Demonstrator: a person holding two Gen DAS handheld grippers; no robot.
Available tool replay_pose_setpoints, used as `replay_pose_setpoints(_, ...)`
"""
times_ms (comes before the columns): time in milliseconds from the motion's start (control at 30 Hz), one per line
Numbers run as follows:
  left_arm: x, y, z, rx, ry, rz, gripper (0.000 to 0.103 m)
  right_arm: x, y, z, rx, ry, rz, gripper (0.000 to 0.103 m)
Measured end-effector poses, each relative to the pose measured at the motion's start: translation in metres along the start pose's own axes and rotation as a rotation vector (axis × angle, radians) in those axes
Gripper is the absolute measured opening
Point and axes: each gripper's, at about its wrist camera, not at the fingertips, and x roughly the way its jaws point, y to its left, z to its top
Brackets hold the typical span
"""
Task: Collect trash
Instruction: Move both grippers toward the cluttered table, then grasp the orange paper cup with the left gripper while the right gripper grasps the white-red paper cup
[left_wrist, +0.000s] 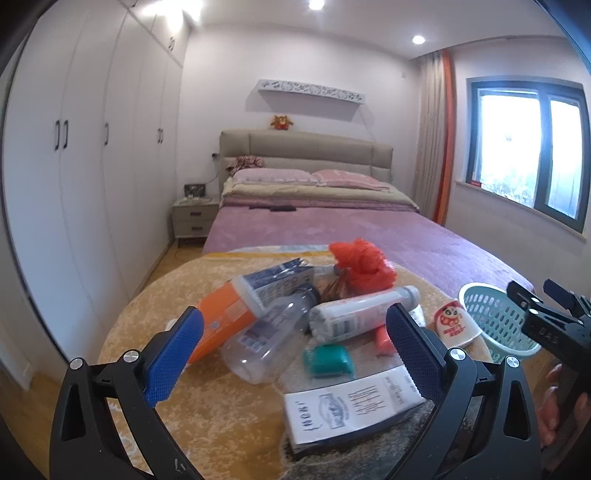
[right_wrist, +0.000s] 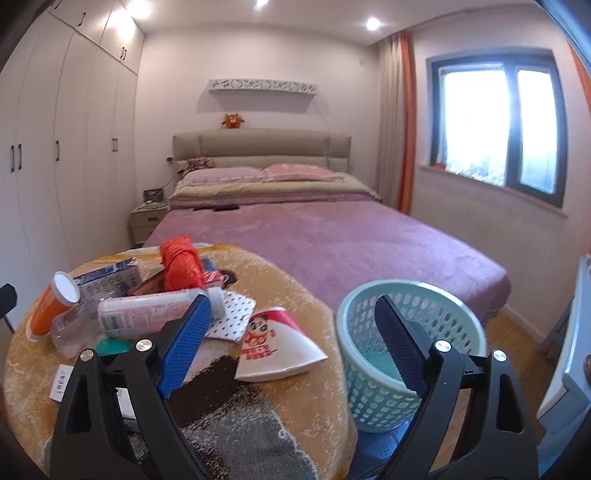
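Observation:
Trash lies on a yellow blanket (left_wrist: 155, 332) at the foot of the bed: a clear plastic bottle (left_wrist: 266, 332), an orange tube (left_wrist: 221, 325), a white-and-pink bottle (left_wrist: 354, 314), a red plastic bag (left_wrist: 362, 264), a green packet (left_wrist: 327, 361), a white paper box (left_wrist: 347, 406) and a flattened paper cup (right_wrist: 273, 343). A mint green basket (right_wrist: 391, 350) stands at the right. My left gripper (left_wrist: 295, 354) is open above the trash pile, empty. My right gripper (right_wrist: 291, 343) is open, empty, between the cup and the basket.
The purple bed (right_wrist: 332, 236) stretches beyond the blanket to the headboard. White wardrobes (left_wrist: 74, 177) line the left wall, with a nightstand (left_wrist: 194, 218) beside the bed. A window (right_wrist: 498, 129) with an orange curtain is at the right. Wooden floor shows beside the bed.

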Motion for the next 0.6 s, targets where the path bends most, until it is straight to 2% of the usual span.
replay_pose_setpoints(100, 0.004, 0.018, 0.001, -0.037, 0.013, 0.011, 0.096, 0.004, -0.002, 0.000, 0.007, 0.016, 0.009, 0.085)
replay_pose_setpoints(167, 0.010, 0.028, 0.003, -0.040, 0.022, 0.022, 0.096, 0.007, -0.001, 0.000, -0.011, 0.024, 0.015, 0.077)
replay_pose_setpoints(233, 0.020, 0.041, 0.006, -0.040, 0.038, 0.035, 0.096, 0.011, 0.001, 0.000, -0.023, 0.035, 0.013, 0.063)
replay_pose_setpoints(300, 0.030, 0.051, 0.009, -0.034, 0.063, 0.034, 0.096, 0.016, -0.001, 0.000, -0.014, 0.054, 0.024, 0.059)
replay_pose_setpoints(367, 0.045, 0.063, 0.010, -0.013, 0.096, 0.056, 0.096, 0.021, -0.005, -0.002, 0.010, 0.079, 0.041, 0.059)
replay_pose_setpoints(500, 0.075, 0.091, 0.010, -0.026, 0.176, 0.011, 0.095, 0.031, -0.012, -0.005, 0.038, 0.117, 0.040, 0.059)
replay_pose_setpoints(600, 0.097, 0.115, 0.015, -0.054, 0.217, -0.059, 0.095, 0.036, -0.014, -0.007, 0.043, 0.141, 0.039, 0.059)
